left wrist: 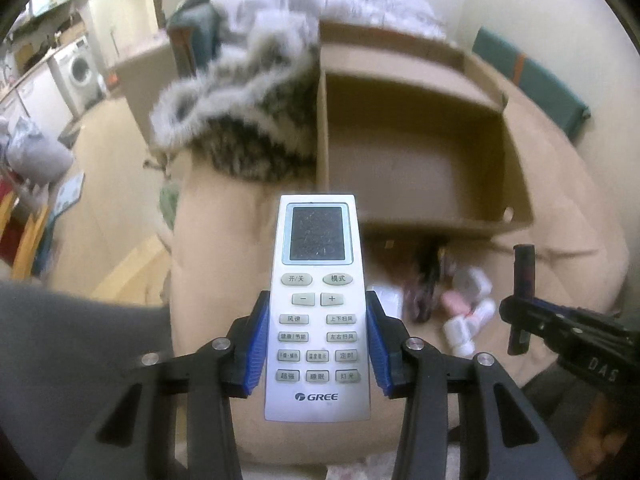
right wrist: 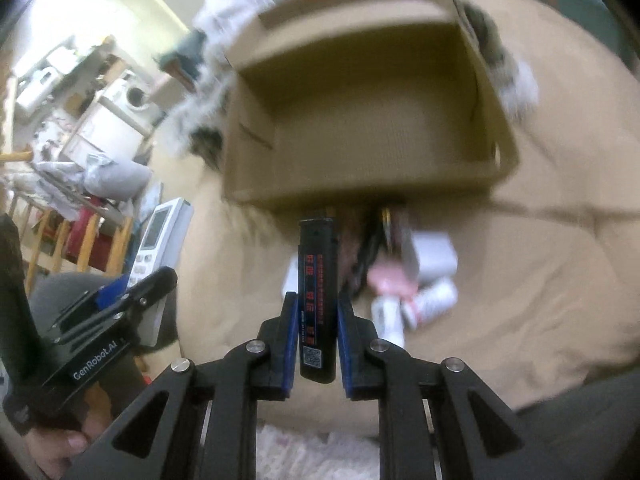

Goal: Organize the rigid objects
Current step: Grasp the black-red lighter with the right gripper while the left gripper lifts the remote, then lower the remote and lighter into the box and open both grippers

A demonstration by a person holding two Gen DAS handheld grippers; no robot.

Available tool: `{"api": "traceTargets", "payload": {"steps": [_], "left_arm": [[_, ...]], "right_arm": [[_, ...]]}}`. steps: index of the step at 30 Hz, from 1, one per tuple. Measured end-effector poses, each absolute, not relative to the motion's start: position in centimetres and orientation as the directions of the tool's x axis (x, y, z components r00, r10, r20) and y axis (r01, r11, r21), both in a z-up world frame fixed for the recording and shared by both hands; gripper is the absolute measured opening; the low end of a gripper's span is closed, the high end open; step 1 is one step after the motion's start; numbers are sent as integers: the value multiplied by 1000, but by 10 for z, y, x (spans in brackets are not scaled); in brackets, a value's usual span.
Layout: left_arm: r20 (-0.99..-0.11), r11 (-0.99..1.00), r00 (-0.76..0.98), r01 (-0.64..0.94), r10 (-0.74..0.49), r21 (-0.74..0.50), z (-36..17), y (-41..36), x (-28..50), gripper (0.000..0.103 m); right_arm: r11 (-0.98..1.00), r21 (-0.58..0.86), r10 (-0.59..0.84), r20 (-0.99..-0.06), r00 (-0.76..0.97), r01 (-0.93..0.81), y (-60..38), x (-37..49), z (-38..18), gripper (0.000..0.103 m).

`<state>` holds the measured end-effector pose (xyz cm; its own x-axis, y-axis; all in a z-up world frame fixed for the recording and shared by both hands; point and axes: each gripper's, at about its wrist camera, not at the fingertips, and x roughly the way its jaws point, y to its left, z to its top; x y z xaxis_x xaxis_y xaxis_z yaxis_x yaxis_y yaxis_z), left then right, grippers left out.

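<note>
1. Left gripper [left wrist: 318, 344] was clamped on a white AC remote [left wrist: 318, 304], pads on its two long edges approx. mid-body, held above the beige couch cushion [left wrist: 224, 220], near side of the cardboard box [left wrist: 516, 168].
2. Right gripper [right wrist: 318, 336] was clenched on a black lighter [right wrist: 317, 300], gripped on its lower half, also just short of the box.
3. Handling, by judgement: both looked stiff, light, smooth plastic; remote's screen probably scratch-prone; side grip seemed right, lighter could slip.
4. Orientation: each long axis ran along its gripper's fingers, remote's screen end and lighter's top pointing far, toward the open, empty box.
5. Small bottles [right wrist: 434, 300] lay on the cushion, right of the lighter.
</note>
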<state>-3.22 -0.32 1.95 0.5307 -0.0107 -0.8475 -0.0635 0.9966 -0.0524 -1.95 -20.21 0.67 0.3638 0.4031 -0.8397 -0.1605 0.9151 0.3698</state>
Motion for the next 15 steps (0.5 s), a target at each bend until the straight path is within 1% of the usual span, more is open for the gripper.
{"api": "traceTargets", "payload": {"steps": [3, 7, 11, 15], "left_arm": [[-827, 997, 561, -46, -28, -65, 42, -10, -14, 40], [-799, 999, 601, -15, -33, -52, 65, -25, 19, 40], [-802, 998, 595, 8, -59, -67, 70, -36, 57, 40], [-812, 999, 582, 40, -50, -33, 59, -53, 89, 40]], "right_arm": [[902, 394, 432, -802, 413, -177, -210, -6, 26, 19], [896, 397, 442, -767, 466, -196, -222, 21, 49, 19], [896, 398, 442, -746, 498, -199, -229, 49, 60, 19], [896, 398, 439, -734, 517, -196, -236, 81, 58, 19]]}}
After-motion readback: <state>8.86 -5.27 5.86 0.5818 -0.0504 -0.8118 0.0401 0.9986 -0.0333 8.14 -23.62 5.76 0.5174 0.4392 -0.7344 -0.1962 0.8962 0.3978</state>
